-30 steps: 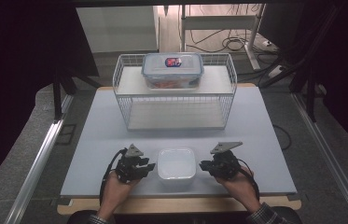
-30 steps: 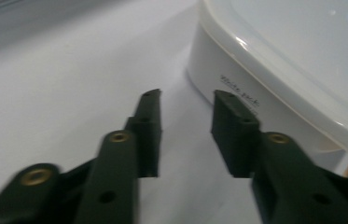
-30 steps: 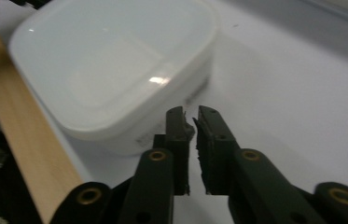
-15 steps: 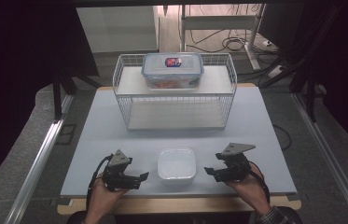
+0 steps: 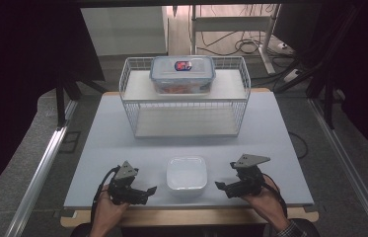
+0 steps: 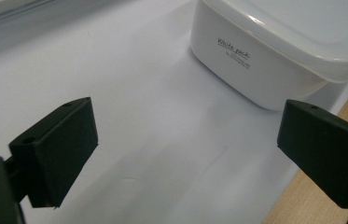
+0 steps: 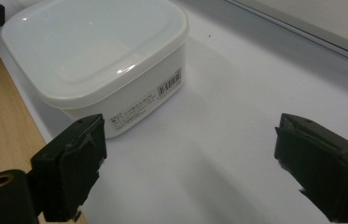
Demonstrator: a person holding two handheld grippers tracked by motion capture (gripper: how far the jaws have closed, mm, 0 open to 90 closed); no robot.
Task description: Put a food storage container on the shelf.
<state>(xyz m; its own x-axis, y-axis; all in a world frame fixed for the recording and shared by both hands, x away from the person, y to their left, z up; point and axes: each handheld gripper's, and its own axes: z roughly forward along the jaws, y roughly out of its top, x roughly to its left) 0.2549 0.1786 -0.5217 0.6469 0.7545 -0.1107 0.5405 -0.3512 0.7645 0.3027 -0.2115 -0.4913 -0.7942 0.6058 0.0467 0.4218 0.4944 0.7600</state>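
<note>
Table [image 5: 122, 148] evenly lit from above, surroundings dark; soft shadows; gripper views slightly soft, mild glare.

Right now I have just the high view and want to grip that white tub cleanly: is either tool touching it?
Observer: No. The left tool has just been opening its jaws, with nothing between them; the white tub stands ahead, apart from them.
Operator: And the right?
Observer: The right tool has also just been opening and is empty; the tub's barcode label faces it.
Operator: Lid on?
Observer: Yes, the lid sits on the tub.
</note>
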